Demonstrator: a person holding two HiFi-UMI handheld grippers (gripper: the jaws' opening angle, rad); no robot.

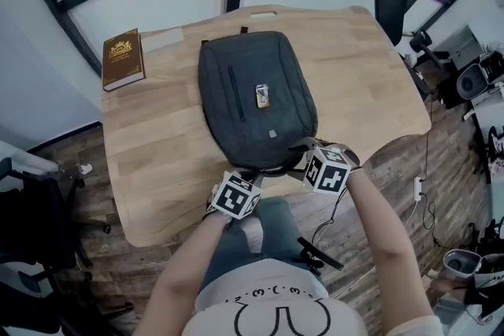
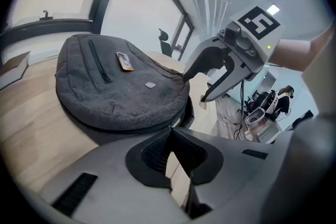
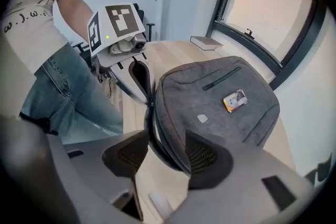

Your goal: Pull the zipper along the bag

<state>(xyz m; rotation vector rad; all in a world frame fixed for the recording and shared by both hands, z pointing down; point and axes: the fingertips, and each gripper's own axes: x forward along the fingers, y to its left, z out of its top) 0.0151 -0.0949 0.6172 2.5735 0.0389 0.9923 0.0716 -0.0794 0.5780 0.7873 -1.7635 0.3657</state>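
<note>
Wooden table [image 1: 157,169], grey backpack [image 1: 256,98] lying flat: my left gripper [image 2: 170,129] is pinched tight at its near rim, seemingly mid-pull along the zipper [image 3: 157,139]. My right gripper [image 3: 167,155] gapes around that edge, gripping nothing, and should clamp to steady it.

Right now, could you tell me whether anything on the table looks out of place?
Only the small yellow card resting on top of the grey backpack, seemingly loose; it might slide off when the zipper is pulled. Nothing else stands out.
</note>
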